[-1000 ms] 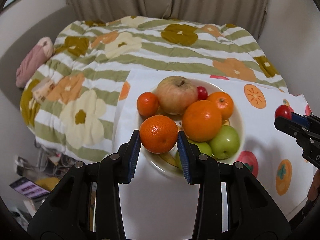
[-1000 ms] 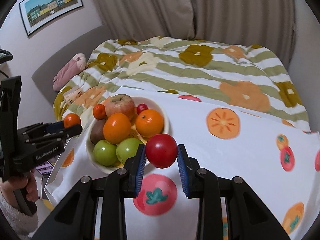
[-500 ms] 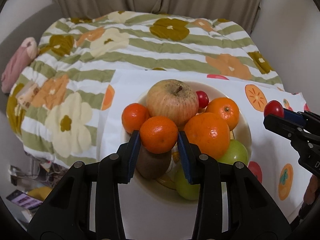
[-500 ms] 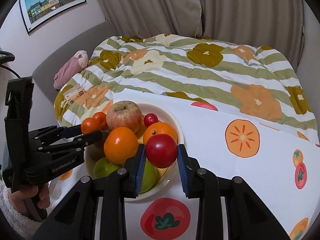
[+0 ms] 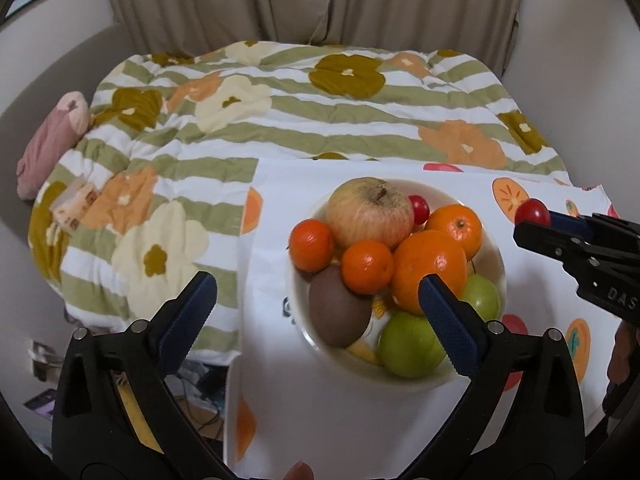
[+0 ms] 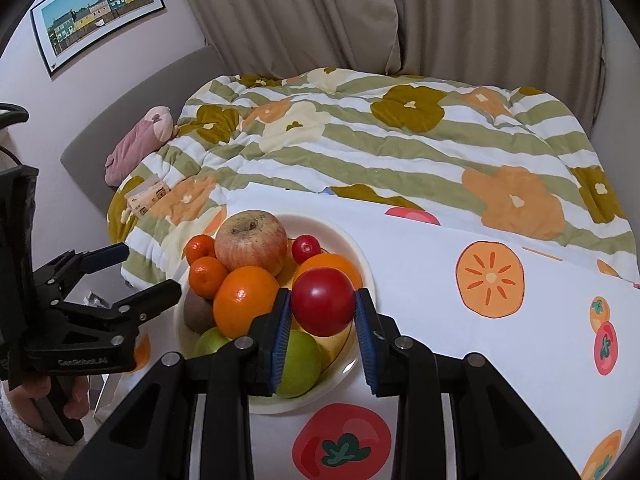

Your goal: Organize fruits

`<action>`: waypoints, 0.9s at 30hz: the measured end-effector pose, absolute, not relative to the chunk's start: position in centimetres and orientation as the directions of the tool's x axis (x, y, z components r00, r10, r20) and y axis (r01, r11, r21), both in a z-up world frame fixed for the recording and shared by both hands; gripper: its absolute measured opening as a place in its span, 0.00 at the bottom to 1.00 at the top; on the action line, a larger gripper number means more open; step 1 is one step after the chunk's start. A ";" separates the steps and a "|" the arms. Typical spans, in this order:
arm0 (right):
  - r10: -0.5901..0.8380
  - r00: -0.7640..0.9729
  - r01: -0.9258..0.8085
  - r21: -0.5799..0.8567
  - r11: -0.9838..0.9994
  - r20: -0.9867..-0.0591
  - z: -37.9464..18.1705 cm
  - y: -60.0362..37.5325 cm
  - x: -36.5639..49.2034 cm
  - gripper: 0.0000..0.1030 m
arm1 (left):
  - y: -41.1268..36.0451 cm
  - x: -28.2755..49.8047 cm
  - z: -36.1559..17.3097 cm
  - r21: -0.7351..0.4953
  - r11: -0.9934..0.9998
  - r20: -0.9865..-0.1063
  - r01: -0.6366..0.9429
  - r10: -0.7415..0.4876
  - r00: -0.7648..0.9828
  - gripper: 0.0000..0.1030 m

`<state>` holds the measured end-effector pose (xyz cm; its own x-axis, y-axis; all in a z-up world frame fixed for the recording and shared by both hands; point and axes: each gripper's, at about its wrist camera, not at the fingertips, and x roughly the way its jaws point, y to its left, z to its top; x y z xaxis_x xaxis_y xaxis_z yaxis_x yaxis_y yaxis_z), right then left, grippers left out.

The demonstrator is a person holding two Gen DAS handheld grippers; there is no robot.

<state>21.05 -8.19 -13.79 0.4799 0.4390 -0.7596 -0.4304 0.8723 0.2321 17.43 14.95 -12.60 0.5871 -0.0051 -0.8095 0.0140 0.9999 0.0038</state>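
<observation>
- Two tools angle down over the white bowl of fruit on the worktop.
- Left tool has just been opening; its jaws stand wide apart, nothing between them, and the small mandarin rests on the pile.
- Right tool is clamped on a red tomato above the bowl.
- Only the right wrist view shows the hand gripping the left tool's handle.

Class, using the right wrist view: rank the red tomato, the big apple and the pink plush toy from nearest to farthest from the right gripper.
1. Red tomato: clamped between the fingers of the right gripper.
2. Big apple: at the bowl's far left, beyond the tomato.
3. Pink plush toy: far left, on the bed's edge.
</observation>
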 end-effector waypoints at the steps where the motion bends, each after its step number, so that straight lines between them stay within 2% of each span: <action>1: 0.439 0.477 -0.434 0.230 0.871 -0.762 -13.9 -8.0 21.1 0.28 | 15.1 17.2 -12.6 0.004 1.000 -0.811 0.013 -0.004 0.585 1.00; 16: 0.386 0.466 -0.392 0.205 0.897 -0.796 -17.0 -6.9 21.2 0.28 | 16.1 15.9 -13.9 0.025 0.999 -0.829 0.039 -0.001 0.559 1.00; 17: 0.381 0.467 -0.386 0.203 0.900 -0.798 -17.1 -6.8 21.2 0.34 | 16.1 15.9 -13.9 0.026 0.999 -0.829 0.041 -0.001 0.559 1.00; 18: 0.386 0.470 -0.383 0.211 0.900 -0.794 -17.1 -6.9 21.2 0.48 | 16.1 15.9 -13.8 0.028 0.999 -0.829 0.040 0.001 0.559 1.00; 19: 0.395 0.474 -0.379 0.223 0.898 -0.787 -17.0 -7.1 21.1 0.55 | 16.2 15.8 -13.9 0.029 0.999 -0.829 0.043 0.000 0.559 1.00; 20: 0.398 0.481 -0.372 0.229 0.899 -0.781 -16.8 -7.2 21.0 0.67 | 16.2 15.9 -13.8 0.027 0.999 -0.830 0.045 -0.002 0.558 1.00; 21: 0.396 0.490 -0.365 0.230 0.902 -0.776 -16.7 -7.3 20.9 0.73 | 16.3 15.8 -13.7 0.029 0.998 -0.828 0.048 -0.003 0.560 1.00; 24: 0.384 0.515 -0.346 0.223 0.911 -0.767 -15.8 -7.5 20.4 0.83 | 16.8 15.7 -13.2 0.029 0.998 -0.824 0.056 -0.008 0.567 1.00; 27: 0.364 0.540 -0.319 0.216 0.923 -0.759 -14.3 -7.7 19.4 0.84 | 17.1 15.6 -12.2 0.031 0.997 -0.819 0.064 -0.012 0.574 1.00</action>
